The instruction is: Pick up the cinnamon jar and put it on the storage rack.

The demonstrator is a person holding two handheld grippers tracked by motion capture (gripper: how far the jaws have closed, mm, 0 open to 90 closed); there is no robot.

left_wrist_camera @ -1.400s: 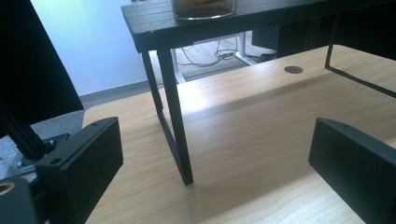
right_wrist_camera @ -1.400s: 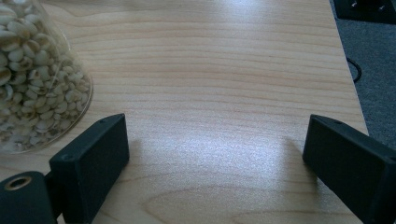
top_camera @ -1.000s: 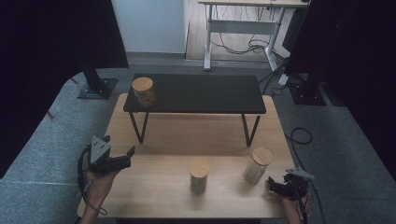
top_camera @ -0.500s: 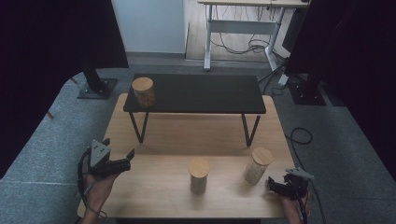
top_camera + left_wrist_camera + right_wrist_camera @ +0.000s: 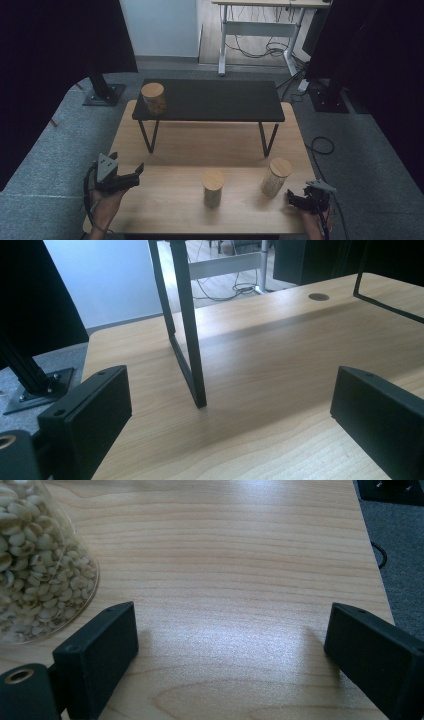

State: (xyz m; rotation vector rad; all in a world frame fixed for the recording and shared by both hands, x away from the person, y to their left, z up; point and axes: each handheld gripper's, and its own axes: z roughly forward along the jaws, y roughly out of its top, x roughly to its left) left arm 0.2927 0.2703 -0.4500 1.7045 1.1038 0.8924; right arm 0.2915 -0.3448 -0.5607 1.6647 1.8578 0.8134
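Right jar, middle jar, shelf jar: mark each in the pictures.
Right jar (image 5: 274,178), high view, on its glass side below the lid.
Middle jar (image 5: 213,180), high view, on the wooden lid top.
Shelf jar (image 5: 153,91), high view, on the wooden lid top.

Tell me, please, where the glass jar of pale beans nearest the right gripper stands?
In the high view, the bean jar stands front right on the wooden table, left of the right gripper.
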